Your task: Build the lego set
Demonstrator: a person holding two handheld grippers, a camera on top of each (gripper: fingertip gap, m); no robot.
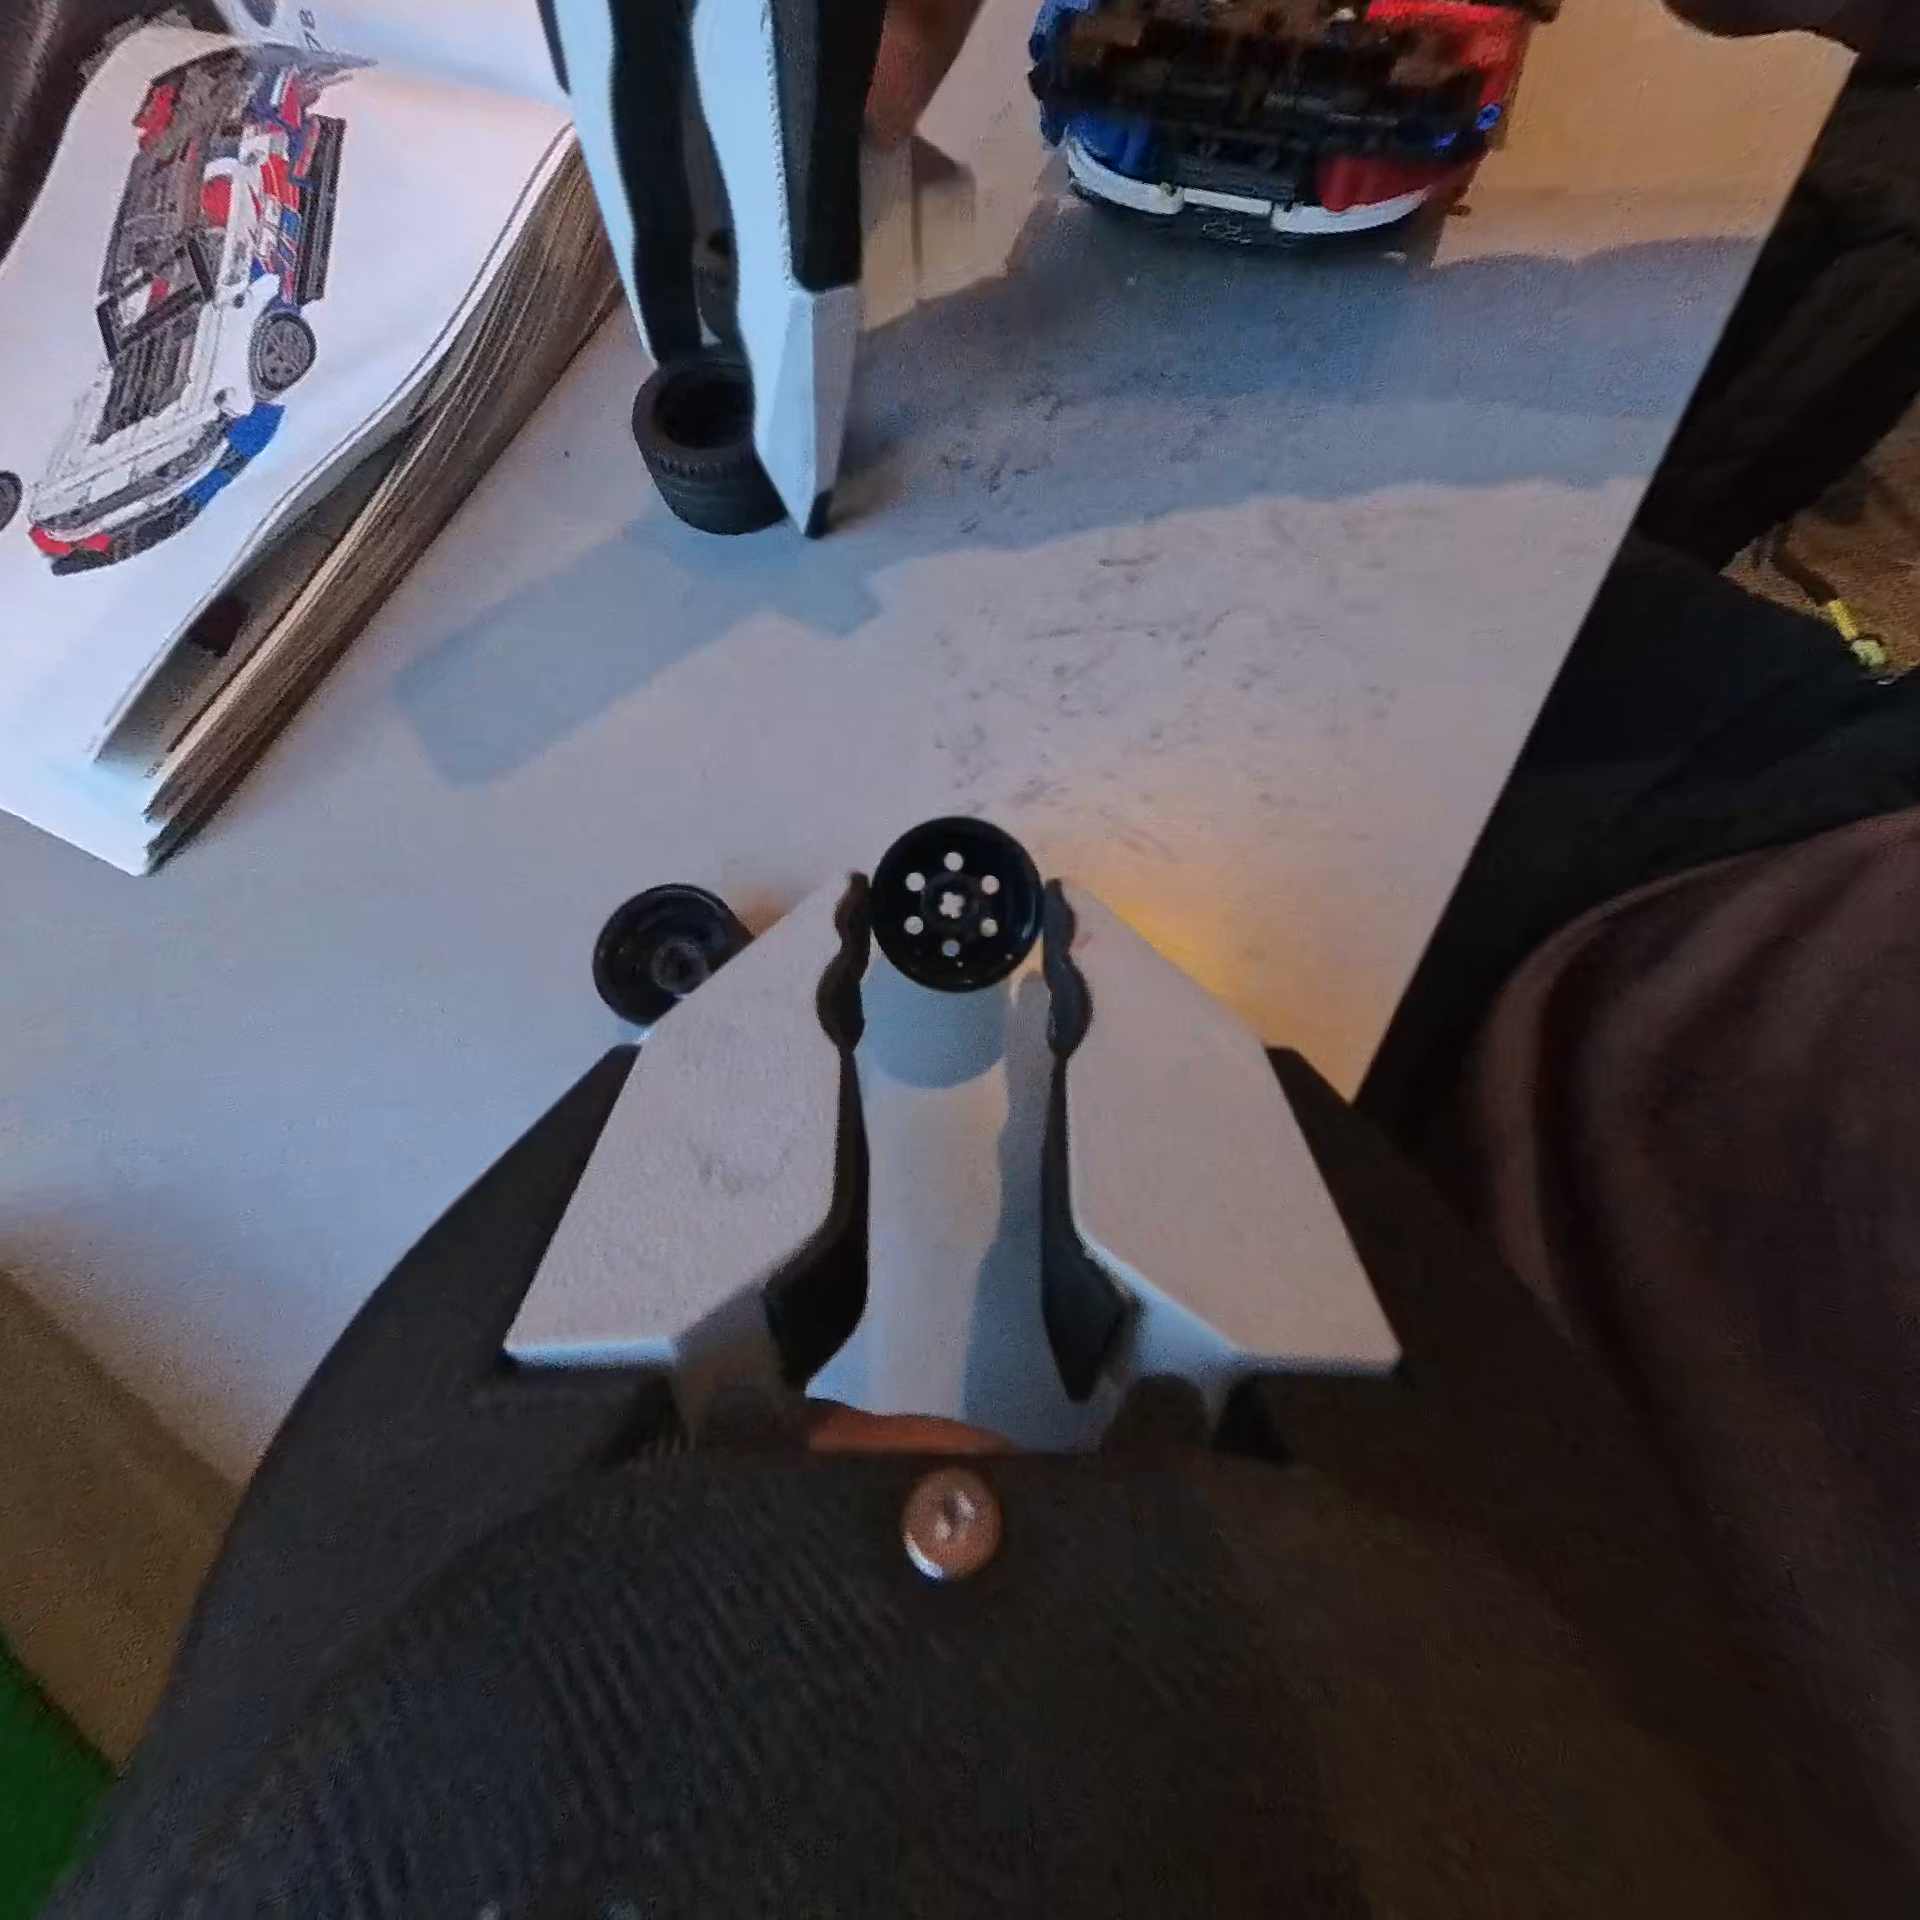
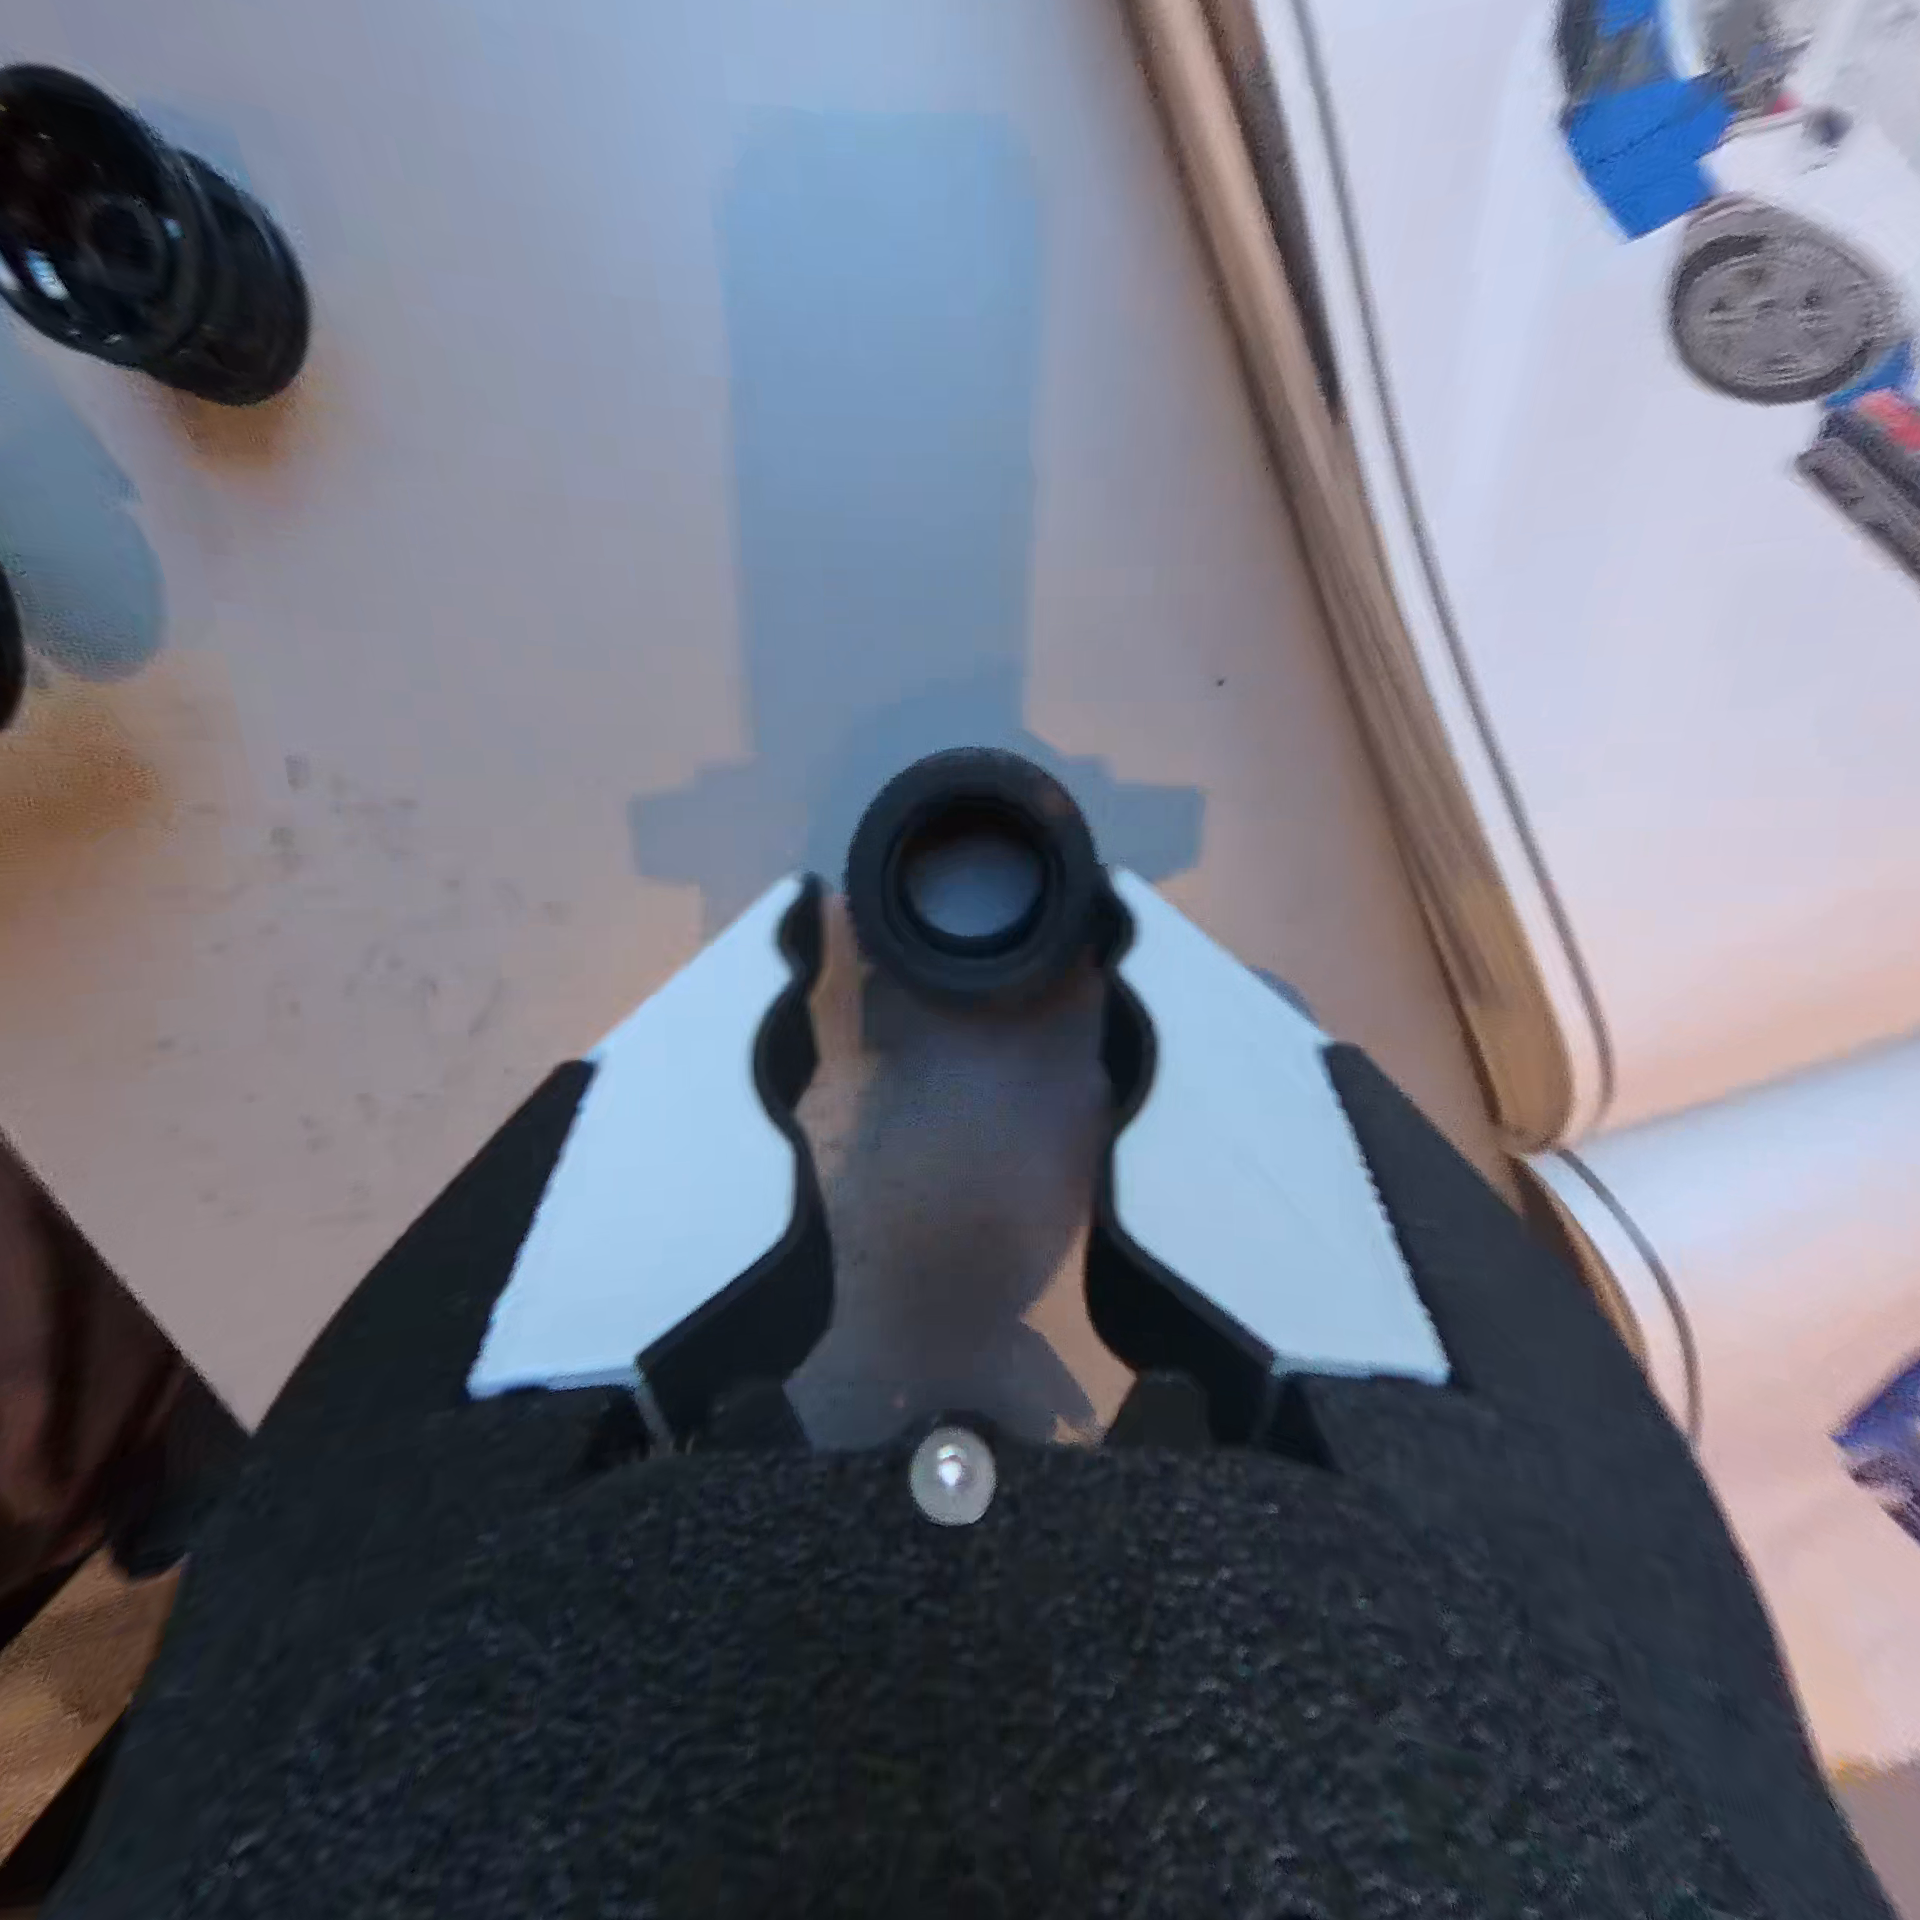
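Note:
My left gripper (image 1: 954, 899) is shut on a black wheel rim (image 1: 954, 902), held at the fingertips just over the white table (image 1: 1195, 675) with its spoked face toward the camera. A second black rim (image 1: 665, 951) lies on the table just left of my left finger. My right gripper (image 2: 966, 904) is shut on a black rubber tyre (image 2: 966, 883), with the table showing through its hole. In the left wrist view the right gripper (image 1: 743, 499) stands upright at the back, its tips and the tyre (image 1: 701, 447) on the table. The partly built red, white and blue car (image 1: 1268, 125) sits far back.
An open instruction booklet (image 1: 208, 364) lies at the left; it also shows at the right of the right wrist view (image 2: 1662, 623). A black rim (image 2: 145, 239) lies at that view's upper left. The table's right edge (image 1: 1621, 623) borders a person's dark sleeve (image 1: 1714, 1143).

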